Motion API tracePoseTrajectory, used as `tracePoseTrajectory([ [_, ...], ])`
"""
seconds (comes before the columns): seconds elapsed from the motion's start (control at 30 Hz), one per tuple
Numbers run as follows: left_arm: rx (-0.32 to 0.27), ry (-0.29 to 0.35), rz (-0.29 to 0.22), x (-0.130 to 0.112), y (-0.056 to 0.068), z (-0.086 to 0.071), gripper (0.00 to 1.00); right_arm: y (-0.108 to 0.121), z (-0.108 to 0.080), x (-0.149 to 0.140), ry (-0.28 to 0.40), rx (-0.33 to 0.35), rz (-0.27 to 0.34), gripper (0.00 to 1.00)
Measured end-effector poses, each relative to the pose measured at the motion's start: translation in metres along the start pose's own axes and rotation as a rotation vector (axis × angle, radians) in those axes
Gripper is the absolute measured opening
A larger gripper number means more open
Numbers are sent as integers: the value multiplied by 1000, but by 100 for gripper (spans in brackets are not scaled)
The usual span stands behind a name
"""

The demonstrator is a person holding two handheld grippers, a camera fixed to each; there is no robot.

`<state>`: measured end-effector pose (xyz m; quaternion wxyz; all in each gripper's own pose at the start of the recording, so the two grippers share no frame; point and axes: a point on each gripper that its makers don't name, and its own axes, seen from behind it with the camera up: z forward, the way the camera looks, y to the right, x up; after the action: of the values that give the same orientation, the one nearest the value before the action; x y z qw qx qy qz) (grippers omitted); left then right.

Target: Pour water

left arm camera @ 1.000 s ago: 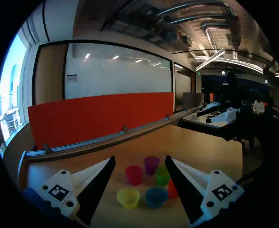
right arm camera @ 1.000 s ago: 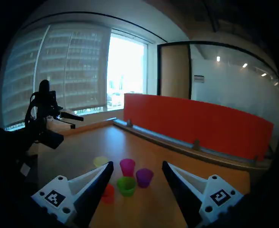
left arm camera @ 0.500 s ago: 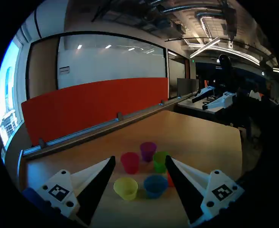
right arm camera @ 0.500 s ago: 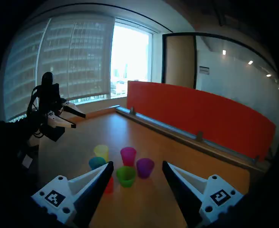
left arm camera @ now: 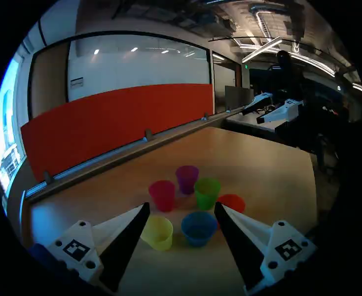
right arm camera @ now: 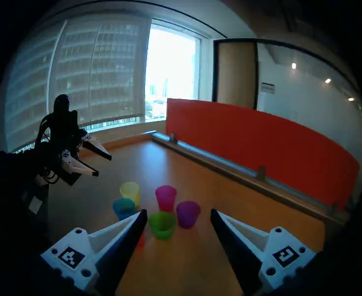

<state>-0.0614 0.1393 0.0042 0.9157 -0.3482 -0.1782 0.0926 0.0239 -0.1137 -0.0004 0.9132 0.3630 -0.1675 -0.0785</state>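
In the left gripper view, our left gripper hangs over the wooden table, its fingers spread wide and empty. Six cups cluster low in the centre. The yellow cup and blue cup sit nearest, the pink cup, purple cup and green cup stand behind, and the orange cup is at right. Our right gripper appears at upper right against a dim office. The right gripper view brings in a bright window at upper centre and the left gripper at mid-left. The right gripper's fingers likewise gape wide, holding nothing.
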Motion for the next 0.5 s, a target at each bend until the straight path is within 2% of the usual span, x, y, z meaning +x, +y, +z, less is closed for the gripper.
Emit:
tracePoseTrajectory([
  [0.5, -70, -80, 3, -45, 17, 27, 97, 6, 28, -23, -48, 20, 1, 99],
])
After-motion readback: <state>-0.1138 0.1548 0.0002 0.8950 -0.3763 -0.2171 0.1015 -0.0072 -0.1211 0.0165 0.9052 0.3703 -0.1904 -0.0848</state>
